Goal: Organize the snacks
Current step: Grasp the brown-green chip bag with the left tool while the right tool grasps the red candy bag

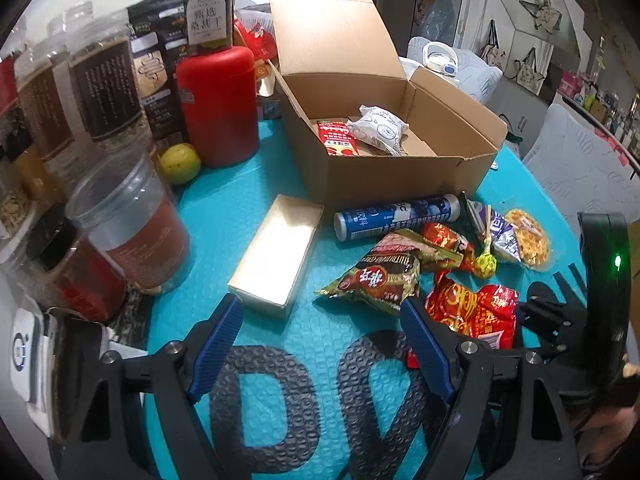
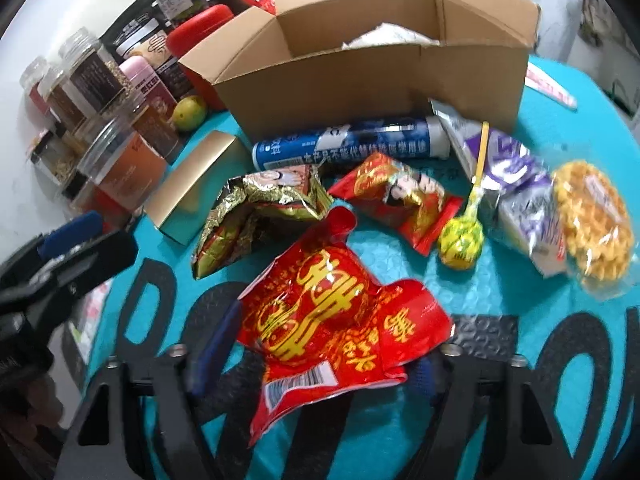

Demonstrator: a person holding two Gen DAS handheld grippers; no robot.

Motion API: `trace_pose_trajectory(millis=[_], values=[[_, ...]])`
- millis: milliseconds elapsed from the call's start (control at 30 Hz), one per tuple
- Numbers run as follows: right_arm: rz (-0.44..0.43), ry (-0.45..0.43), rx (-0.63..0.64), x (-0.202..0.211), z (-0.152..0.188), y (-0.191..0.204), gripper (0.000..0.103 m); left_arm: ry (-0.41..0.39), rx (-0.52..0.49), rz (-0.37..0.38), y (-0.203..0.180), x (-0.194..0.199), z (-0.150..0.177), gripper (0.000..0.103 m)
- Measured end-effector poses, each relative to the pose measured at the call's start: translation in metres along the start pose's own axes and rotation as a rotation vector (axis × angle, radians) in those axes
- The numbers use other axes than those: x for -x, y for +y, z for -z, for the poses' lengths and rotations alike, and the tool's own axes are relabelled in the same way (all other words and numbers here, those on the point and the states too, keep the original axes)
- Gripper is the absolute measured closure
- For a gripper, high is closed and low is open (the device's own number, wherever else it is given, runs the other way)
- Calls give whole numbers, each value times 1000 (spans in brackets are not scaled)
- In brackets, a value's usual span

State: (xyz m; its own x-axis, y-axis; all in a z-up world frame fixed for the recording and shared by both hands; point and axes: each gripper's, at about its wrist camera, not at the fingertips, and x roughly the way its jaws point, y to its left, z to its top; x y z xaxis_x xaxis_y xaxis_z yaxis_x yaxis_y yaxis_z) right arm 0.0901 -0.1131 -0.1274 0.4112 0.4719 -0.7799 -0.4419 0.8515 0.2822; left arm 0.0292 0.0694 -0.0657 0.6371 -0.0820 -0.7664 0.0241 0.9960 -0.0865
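Gripping the red snack bag [image 2: 328, 320], the right gripper [image 2: 320, 364] has its blue fingers [image 2: 216, 344] against the bag's two sides, and the bag looks lifted a little off the teal mat [image 2: 500, 280], though I cannot tell for sure. The hold is on thin, crinkly foil low down near the barcode, so the bag could slide out or fold over on the way to the cardboard box [image 1: 384, 176]. The box's near wall is tall and stands close behind the pile, so a low carry could catch the bag on it or nudge the box back. The blue tube [image 2: 352, 144] lies on its side against that wall and would roll if bumped, and the lollipop [image 2: 460, 240] and the gold-green bag [image 2: 256, 216] sit just beside the red one and could be dragged along.

The left gripper [image 1: 320, 344] hangs wide open over the mat's near edge, holding nothing, with the gold box [image 1: 280, 252] just ahead of its left finger; a careless sweep would push that box toward the jars [image 1: 132, 224] crowded along the left edge.

Inside the cardboard box already lie a white packet [image 1: 380, 124] and a red packet [image 1: 334, 138]. The mat is bubble-textured with big black letters, likely a bit springy. Behind are white padded chairs [image 1: 588, 160] and cluttered shelves.
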Motion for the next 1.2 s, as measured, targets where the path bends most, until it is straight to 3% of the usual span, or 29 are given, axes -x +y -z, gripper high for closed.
trace_pose_trajectory(millis=[233, 700, 767, 800, 900, 1200], values=[[-25, 16, 10, 6, 2, -8, 45, 43, -26, 68, -14, -19, -9, 22], [28, -13, -35, 33, 15, -45, 54, 111, -118, 132, -51, -79, -24, 22], [22, -14, -34, 33, 16, -45, 54, 130, -125, 126, -53, -88, -24, 31], [18, -14, -35, 33, 16, -46, 54, 148, -121, 138, -54, -92, -24, 43], [6, -13, -37, 35, 17, -49, 54, 153, -129, 127, -56, -94, -23, 58], [-4, -15, -35, 46, 33, -63, 54, 195, -139, 152, -64, -73, -4, 61]])
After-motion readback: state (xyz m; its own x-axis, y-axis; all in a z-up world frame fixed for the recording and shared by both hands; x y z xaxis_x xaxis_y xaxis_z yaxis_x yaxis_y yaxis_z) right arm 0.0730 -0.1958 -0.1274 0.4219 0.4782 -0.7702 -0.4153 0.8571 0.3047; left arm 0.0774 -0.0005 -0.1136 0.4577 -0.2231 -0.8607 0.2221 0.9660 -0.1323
